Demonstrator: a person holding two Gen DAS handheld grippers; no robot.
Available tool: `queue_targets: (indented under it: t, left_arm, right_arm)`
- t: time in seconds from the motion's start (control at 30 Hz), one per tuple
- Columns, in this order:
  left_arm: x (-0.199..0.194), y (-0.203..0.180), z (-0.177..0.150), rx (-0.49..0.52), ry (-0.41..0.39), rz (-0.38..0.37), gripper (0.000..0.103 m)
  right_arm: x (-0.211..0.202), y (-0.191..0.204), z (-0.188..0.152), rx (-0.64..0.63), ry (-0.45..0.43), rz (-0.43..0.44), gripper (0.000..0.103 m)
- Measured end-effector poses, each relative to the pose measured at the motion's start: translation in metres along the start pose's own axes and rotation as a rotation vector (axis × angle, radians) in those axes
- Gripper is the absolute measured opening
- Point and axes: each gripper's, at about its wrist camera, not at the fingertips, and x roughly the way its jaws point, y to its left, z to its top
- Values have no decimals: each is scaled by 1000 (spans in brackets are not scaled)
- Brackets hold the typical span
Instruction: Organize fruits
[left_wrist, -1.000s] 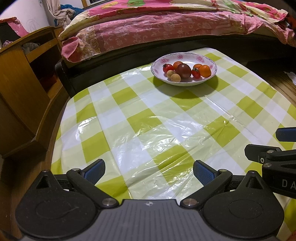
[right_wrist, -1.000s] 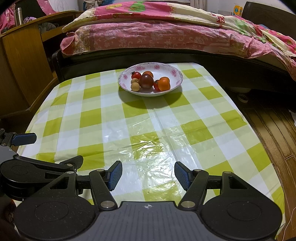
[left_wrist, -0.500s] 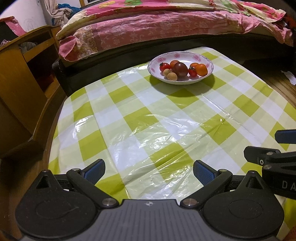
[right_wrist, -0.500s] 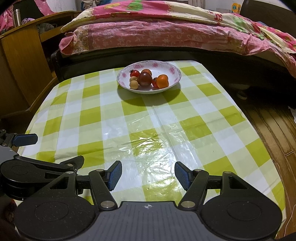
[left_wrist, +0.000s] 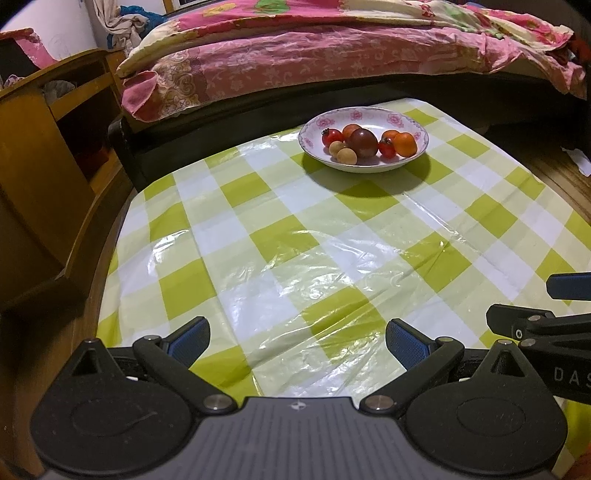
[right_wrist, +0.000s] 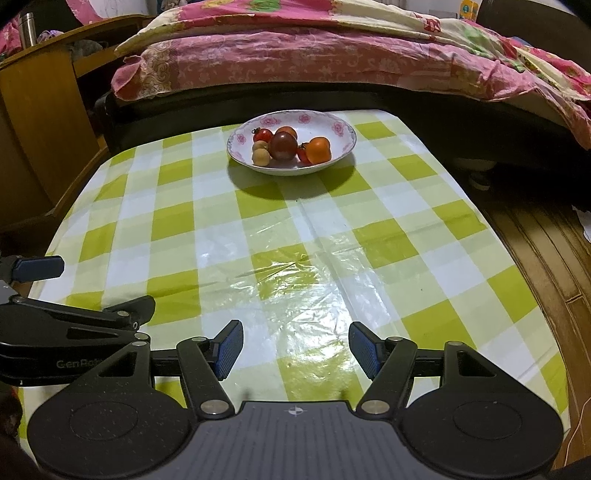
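Note:
A white bowl with pink flowers (left_wrist: 413, 123) (right_wrist: 341, 127) stands at the far end of a green-and-white checked table (left_wrist: 280, 236) (right_wrist: 295, 236). It holds several fruits: a dark red tomato (left_wrist: 364, 143) (right_wrist: 283, 145), an orange fruit (left_wrist: 405, 144) (right_wrist: 318, 150), small red tomatoes (left_wrist: 330, 136) and two pale brown round fruits (left_wrist: 347, 156) (right_wrist: 260, 158). My left gripper (left_wrist: 297, 341) is open and empty over the near table edge. My right gripper (right_wrist: 296, 347) is open and empty beside it. Each shows at the other view's side edge.
A bed with a pink floral quilt (left_wrist: 332, 55) (right_wrist: 314, 51) runs behind the table. A wooden shelf unit (left_wrist: 40, 155) (right_wrist: 33, 110) stands at the left. Wooden floor (right_wrist: 546, 251) lies to the right of the table.
Both grippers have drawn back from the bowl, which now looks smaller and farther. Both stay open and empty.

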Motion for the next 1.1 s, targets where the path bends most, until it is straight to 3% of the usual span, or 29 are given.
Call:
queue_targets:
  t: [1.1]
  left_arm:
    - [-2, 2, -2, -11, -3, 9, 103]
  right_arm:
    - [1, 3, -1, 2, 6, 9, 61]
